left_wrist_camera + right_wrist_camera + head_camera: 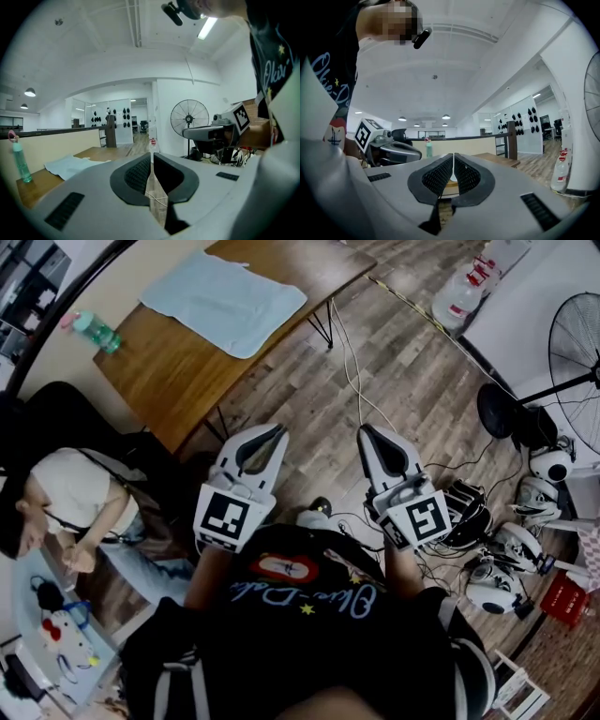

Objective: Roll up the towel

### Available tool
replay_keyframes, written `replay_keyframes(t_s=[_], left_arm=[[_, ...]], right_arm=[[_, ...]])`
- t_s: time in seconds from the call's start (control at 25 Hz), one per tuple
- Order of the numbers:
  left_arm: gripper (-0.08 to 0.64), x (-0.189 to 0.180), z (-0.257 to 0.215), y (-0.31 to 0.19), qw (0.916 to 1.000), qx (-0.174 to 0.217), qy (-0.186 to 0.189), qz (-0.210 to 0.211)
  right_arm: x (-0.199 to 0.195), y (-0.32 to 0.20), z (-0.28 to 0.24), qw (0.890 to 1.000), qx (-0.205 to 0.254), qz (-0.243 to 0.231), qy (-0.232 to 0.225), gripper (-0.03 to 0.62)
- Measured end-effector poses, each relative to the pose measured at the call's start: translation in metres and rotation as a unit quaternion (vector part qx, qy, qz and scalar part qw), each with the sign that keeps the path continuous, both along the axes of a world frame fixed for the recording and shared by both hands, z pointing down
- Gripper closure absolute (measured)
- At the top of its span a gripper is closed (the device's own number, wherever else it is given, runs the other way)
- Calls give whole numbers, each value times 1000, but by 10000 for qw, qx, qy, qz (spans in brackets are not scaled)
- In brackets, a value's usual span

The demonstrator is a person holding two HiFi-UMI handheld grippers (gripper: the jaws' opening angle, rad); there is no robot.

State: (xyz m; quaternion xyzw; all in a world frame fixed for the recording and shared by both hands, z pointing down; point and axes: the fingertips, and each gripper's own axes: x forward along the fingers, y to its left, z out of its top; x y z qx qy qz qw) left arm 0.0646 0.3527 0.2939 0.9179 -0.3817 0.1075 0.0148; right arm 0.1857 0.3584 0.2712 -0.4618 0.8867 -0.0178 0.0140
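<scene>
A pale blue towel [225,301] lies spread flat on the wooden table [169,371] at the top of the head view. Well short of the table, over the floor, my left gripper [278,431] and right gripper [365,430] are held side by side near my chest, both shut and empty. In the left gripper view the towel [70,165] shows at the left on the table [101,152], beyond the shut left gripper [151,154]. In the right gripper view the right gripper [453,154] is shut too, with the table [497,158] behind it.
A green bottle [94,331] stands at the table's left edge. A seated person [70,493] is at the left. A fan [577,334], cables [352,371] and several white robot parts [511,559] crowd the floor at the right. Water jugs [464,292] stand at the far right.
</scene>
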Motion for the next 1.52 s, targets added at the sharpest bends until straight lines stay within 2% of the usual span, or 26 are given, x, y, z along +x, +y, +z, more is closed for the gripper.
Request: replay_keyframes(t_s=[0.32, 0.44, 0.56, 0.64, 0.72, 1.04, 1.28, 1.52], left_arm=[[549, 57, 10, -7, 9998, -75, 41, 177], [489, 74, 13, -8, 9995, -133, -60, 269], [480, 82, 13, -12, 9993, -122, -113, 344], [477, 83, 12, -16, 9994, -133, -74, 325], [467, 83, 14, -25, 9994, -170, -39, 283], [433, 89, 23, -82, 9995, -267, 44, 157], [420, 81, 34, -143, 9992, -366, -26, -134], [419, 46, 45, -203, 9966, -488, -47, -661]], right_arm=[[60, -2, 13, 9996, -91, 253, -34, 591], [75, -3, 16, 9994, -142, 291, -100, 589], [81, -6, 13, 9991, -85, 304, -271, 586], [84, -9, 14, 9991, -78, 349, -230, 573], [86, -15, 16, 9990, -102, 373, -212, 523], [99, -66, 23, 9991, -246, 357, 24, 500], [95, -132, 30, 9992, -373, 88, 131, 492], [64, -208, 31, 9977, -424, -458, 276, 491]])
